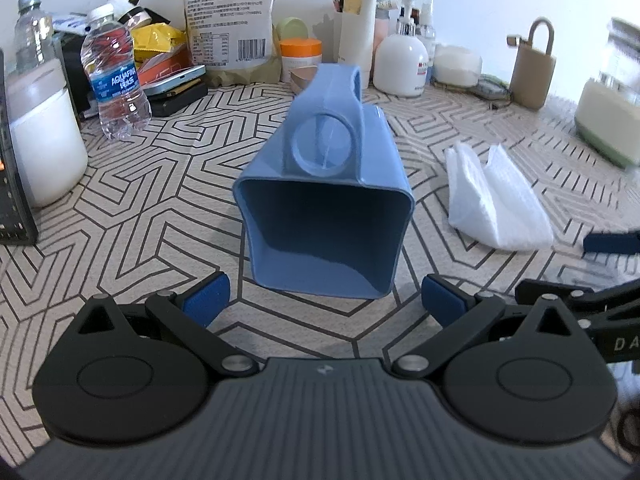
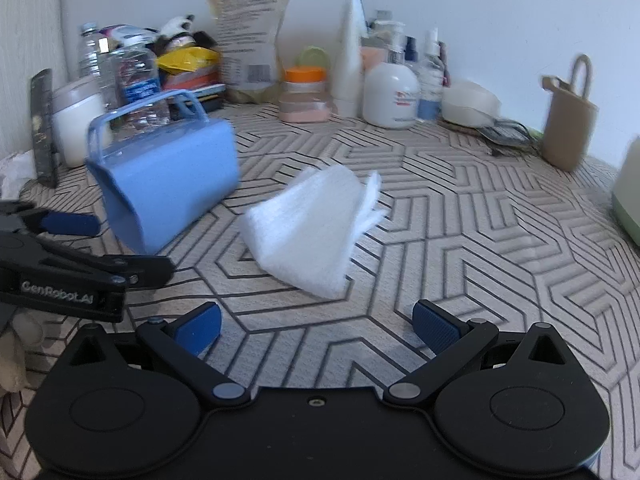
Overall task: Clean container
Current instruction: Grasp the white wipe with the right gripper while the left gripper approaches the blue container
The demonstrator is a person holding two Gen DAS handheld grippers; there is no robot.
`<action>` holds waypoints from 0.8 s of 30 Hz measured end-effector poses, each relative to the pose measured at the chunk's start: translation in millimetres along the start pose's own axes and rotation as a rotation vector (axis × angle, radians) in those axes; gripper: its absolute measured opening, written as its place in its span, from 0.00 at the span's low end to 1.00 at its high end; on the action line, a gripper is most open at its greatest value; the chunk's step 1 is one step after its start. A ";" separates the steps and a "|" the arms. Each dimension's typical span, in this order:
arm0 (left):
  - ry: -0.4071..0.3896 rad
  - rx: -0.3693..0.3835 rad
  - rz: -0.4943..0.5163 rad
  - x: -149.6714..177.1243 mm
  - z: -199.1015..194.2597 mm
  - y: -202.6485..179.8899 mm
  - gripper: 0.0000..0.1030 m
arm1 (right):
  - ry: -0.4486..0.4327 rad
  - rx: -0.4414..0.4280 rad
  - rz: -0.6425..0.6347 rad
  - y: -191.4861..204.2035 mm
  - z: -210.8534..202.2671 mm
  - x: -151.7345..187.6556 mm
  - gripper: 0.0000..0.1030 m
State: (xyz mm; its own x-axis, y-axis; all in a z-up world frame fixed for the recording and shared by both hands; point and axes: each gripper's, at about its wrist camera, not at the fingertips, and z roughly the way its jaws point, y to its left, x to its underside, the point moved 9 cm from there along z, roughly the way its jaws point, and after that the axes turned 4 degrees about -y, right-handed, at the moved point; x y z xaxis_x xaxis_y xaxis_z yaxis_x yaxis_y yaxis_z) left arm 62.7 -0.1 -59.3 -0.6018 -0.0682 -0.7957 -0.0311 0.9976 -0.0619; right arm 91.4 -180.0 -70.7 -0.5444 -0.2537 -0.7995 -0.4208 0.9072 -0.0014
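Geometric-lined tabletop [image 1: 160, 208] — smooth blue plastic container [image 1: 324, 216] on its side, folded white cloth [image 2: 312, 224] beside, both grippers' fingers wide.

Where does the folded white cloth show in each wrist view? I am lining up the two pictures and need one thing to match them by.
Left wrist view: the folded white cloth lies on the patterned table at right of centre, to the right of the blue container.
Right wrist view: the folded white cloth lies near the centre, again right of the blue container.
Shared landmark: the white pump bottle at the back wall.
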 end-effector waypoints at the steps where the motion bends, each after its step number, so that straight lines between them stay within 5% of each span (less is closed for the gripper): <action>1: -0.003 0.007 -0.007 -0.1 -0.8 0.6 1.00 | 0.005 0.007 0.024 -2.6 -2.1 0.2 1.00; 6: -0.005 0.053 0.002 -0.1 -2.6 -4.2 1.00 | 0.009 -0.079 0.131 -7.5 -16.3 -1.8 0.99; 12: -0.035 0.110 0.031 -2.5 -14.2 -5.4 1.00 | -0.026 -0.038 0.013 -4.6 -35.6 -6.2 0.91; 15: -0.071 0.114 0.052 -8.9 -26.8 -1.6 1.00 | -0.046 -0.032 -0.034 -1.3 -40.3 -10.8 0.80; 17: -0.095 0.141 0.051 -15.1 -37.4 0.8 1.00 | -0.053 -0.052 -0.043 -0.7 -42.4 -14.7 0.56; 18: -0.112 0.158 0.049 -18.8 -43.4 1.4 1.00 | -0.051 -0.063 -0.044 -0.3 -41.9 -16.7 0.52; 22: -0.239 0.166 0.109 -35.3 -67.8 -0.8 1.00 | -0.056 -0.050 -0.027 -3.0 -37.5 -28.8 0.52; 24: -0.233 0.182 0.155 -38.9 -71.3 -5.2 1.00 | -0.067 -0.052 -0.017 -2.6 -36.6 -35.6 0.52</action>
State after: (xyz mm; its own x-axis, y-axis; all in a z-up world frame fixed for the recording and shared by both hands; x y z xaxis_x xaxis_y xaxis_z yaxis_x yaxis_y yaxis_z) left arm 29.4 -1.7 14.8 -0.3891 0.0618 -0.9191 0.2020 0.9792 -0.0197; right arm 85.3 -185.6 -20.2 -0.4879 -0.2448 -0.8379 -0.4679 0.8837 0.0143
